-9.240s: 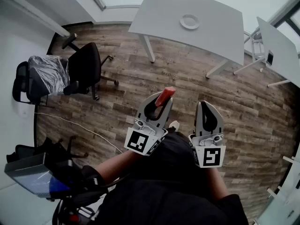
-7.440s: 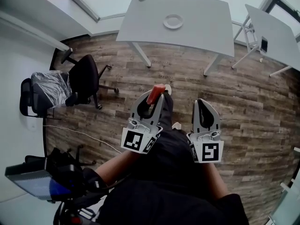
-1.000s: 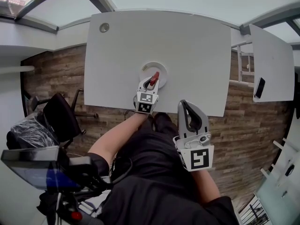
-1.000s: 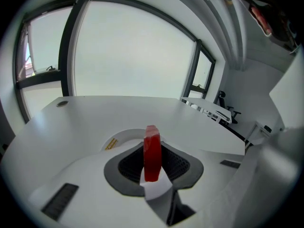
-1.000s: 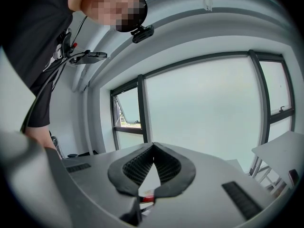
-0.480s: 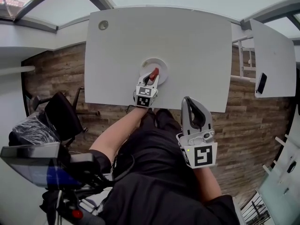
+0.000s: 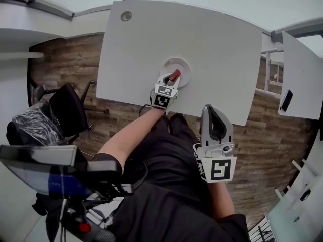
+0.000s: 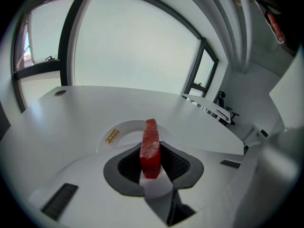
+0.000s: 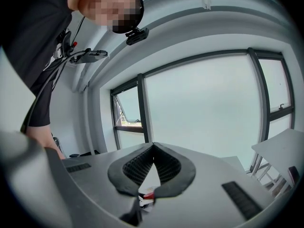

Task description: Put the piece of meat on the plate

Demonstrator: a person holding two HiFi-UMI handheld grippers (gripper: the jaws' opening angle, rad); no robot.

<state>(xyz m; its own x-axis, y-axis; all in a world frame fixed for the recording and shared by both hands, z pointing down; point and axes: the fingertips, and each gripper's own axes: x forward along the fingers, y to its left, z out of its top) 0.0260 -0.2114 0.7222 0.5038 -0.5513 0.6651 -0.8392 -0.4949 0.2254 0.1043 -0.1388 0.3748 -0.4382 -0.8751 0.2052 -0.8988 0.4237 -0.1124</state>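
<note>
Left tongs (image 7: pixel 171 79) clamp red, marbled meat slab (image 8: pixel 150 148) over round white plate (image 8: pixel 121 129), smooth white desk (image 7: pixel 217 44); right tongs (image 9: pixel 153 146) closed, empty.

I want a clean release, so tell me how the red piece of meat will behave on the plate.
The piece of meat juts straight out of the left gripper without drooping, so it is probably stiff. It is a thin slab held on edge; dropped onto the plate that way, it would likely tip flat. Flat faces suggest it won't roll.
</note>
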